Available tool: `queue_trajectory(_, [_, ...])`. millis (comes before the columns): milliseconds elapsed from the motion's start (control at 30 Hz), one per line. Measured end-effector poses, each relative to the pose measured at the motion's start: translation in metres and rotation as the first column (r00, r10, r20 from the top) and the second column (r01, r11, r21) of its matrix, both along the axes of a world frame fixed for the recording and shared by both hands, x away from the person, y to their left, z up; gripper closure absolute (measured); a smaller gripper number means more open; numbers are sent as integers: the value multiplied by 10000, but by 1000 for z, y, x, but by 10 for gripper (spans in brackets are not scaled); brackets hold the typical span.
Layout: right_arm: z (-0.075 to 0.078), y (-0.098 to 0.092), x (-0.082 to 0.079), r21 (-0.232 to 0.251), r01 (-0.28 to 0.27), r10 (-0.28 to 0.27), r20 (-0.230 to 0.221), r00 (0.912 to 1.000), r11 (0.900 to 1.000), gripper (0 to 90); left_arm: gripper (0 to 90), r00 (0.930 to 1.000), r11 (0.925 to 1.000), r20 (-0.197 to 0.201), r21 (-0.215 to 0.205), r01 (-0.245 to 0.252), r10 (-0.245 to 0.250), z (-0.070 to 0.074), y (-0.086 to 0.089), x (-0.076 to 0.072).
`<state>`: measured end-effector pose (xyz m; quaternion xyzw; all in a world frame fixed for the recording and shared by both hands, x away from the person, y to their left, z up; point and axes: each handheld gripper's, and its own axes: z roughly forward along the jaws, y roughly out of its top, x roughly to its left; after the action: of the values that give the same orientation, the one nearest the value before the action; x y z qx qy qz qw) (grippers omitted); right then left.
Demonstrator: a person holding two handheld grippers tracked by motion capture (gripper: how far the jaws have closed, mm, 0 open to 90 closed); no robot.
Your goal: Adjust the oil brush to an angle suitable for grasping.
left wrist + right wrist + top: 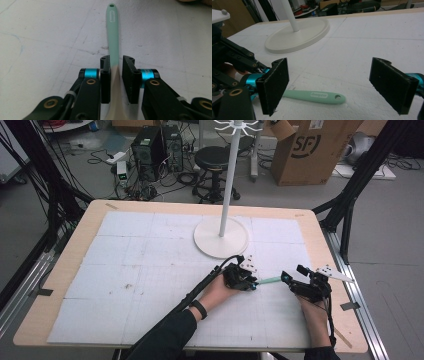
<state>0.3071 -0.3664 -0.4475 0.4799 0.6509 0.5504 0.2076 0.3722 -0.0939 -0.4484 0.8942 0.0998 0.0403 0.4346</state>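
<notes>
A utensil with a mint-green handle (112, 32) and a cream-coloured head end lies flat on the white mat. My left gripper (116, 80) is shut on it where the green meets the cream, with the handle pointing away from the jaws. In the high view, the left gripper (252, 285) sits right of the table's middle. The handle (270, 280) runs from it toward my right gripper (294, 272). The right gripper (329, 85) stands open, its pads wide apart over the handle's holed end (317, 96), touching nothing.
A white pole stand with a round base (221, 237) rises just behind the two grippers, and its base (297, 32) is close by in the right gripper view. The white gridded mat (140, 270) covers the wooden table. The table's right edge (345, 320) is near my right hand.
</notes>
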Motion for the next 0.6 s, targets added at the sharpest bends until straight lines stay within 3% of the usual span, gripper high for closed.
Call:
queue_trajectory(267, [0,0,0,24,13,-13,-26,10000,10000,153,814,9997,9999,-195,-58,-129,128,0,1,1])
queue_trajectory(600, [0,-5,-1,456,195,-192,-59,9998,9988,153,820,9995,9998,-231,-57,-211,210,1,2,1])
